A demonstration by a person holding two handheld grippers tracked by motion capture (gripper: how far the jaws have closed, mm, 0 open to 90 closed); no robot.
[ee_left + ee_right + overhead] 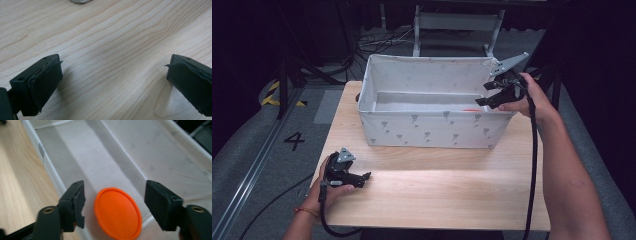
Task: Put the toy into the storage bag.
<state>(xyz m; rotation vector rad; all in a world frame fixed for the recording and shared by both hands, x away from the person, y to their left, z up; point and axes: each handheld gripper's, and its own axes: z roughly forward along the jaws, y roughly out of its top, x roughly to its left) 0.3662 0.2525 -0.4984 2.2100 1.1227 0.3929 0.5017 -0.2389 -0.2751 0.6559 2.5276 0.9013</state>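
In the high view the right gripper (492,94) sits in the upper right of the frame, over the right end of a white fabric storage bin (432,130) printed with small grey motifs. Its jaws stand apart with nothing between them. In the right gripper view an orange disc (117,213), flat and round like a lid or plastic plate, lies on the bin floor at the lower middle of the frame, below the open right gripper (115,202) and close to the near wall; in the high view only a sliver of orange (472,110) shows over the bin's rim.

The left gripper (357,177) rests at the lower left of the high view on the wooden table (437,195), well apart from the bin. In the left gripper view its fingers (47,80) are spread wide over bare wood grain, holding nothing.

If the right gripper goes down for the disc, I judge the main risk to be the disc's flatness: lying flush on soft fabric, it gives the pads little edge to catch, so they may slide over it or pinch the lining instead. The near wall is close enough to foul one jaw, and the light bin could shift, since the left gripper is not steadying it.

The only readable writing is a black "4" (294,141) on the floor at left; no brand shows.
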